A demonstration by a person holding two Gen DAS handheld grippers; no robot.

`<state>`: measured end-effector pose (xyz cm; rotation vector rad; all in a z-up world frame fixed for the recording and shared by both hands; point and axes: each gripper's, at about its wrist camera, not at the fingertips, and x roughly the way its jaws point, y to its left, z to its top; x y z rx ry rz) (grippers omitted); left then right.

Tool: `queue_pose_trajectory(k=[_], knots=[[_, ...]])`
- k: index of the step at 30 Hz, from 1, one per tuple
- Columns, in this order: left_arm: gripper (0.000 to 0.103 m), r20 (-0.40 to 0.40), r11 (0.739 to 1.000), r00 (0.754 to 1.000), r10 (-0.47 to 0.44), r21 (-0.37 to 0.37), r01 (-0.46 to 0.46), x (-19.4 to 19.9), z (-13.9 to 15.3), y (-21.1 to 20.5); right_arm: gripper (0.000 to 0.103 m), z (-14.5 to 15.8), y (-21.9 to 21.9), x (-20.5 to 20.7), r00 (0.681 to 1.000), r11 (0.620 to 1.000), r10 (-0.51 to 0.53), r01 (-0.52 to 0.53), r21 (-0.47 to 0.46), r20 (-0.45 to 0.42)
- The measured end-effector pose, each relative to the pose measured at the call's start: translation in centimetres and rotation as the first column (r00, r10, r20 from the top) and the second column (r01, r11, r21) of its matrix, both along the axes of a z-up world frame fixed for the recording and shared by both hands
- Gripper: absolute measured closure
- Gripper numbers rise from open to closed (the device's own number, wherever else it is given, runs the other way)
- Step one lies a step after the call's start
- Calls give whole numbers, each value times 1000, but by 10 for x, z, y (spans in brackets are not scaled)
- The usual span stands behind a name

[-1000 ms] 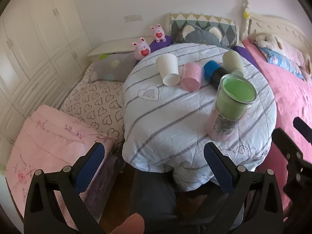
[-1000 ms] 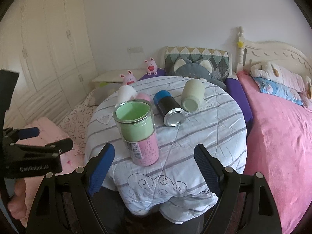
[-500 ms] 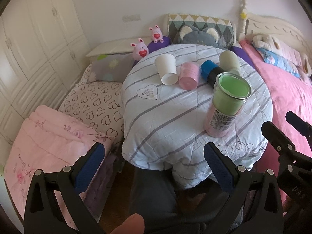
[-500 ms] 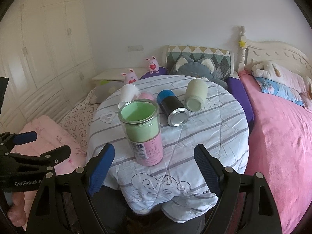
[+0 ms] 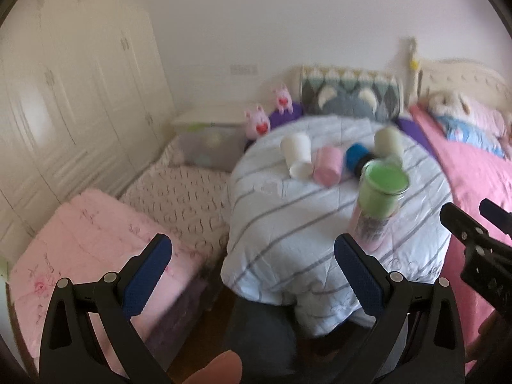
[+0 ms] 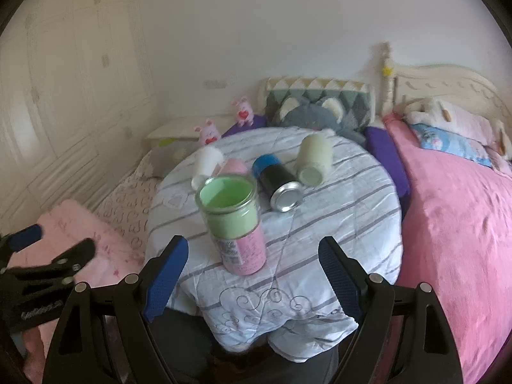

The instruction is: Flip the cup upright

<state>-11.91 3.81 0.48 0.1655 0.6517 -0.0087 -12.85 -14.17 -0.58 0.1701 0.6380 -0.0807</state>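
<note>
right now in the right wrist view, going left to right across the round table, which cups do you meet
white cup → green and pink cup, standing upright → blue and black cup, lying down → pale green cup, lying down. The pink cup behind the upright one is left out, since it overlaps its neighbours.

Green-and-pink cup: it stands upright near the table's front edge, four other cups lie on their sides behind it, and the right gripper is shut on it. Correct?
Not quite. The right wrist view shows the right gripper open, jaws spread wide and short of the green-and-pink cup, holding nothing. The rest holds: that cup stands upright, and the white cup, pink cup, blue-and-black cup and pale green cup lie on their sides.
</note>
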Motion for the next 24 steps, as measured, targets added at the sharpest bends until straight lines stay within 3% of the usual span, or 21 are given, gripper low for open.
queue_pose_trajectory(k=[3, 11, 24], knots=[[0, 22, 1000, 1000, -13, 3, 13, -13, 3, 0, 18, 8, 2, -14, 999, 1000, -29, 29, -11, 24], [1, -9, 999, 999, -40, -12, 40, -24, 2, -1, 18, 13, 6, -36, 998, 999, -44, 44, -8, 49], [0, -3, 999, 999, -42, -18, 42, -32, 5, 0, 18, 16, 11, -44, 997, 1000, -24, 25, -5, 72]])
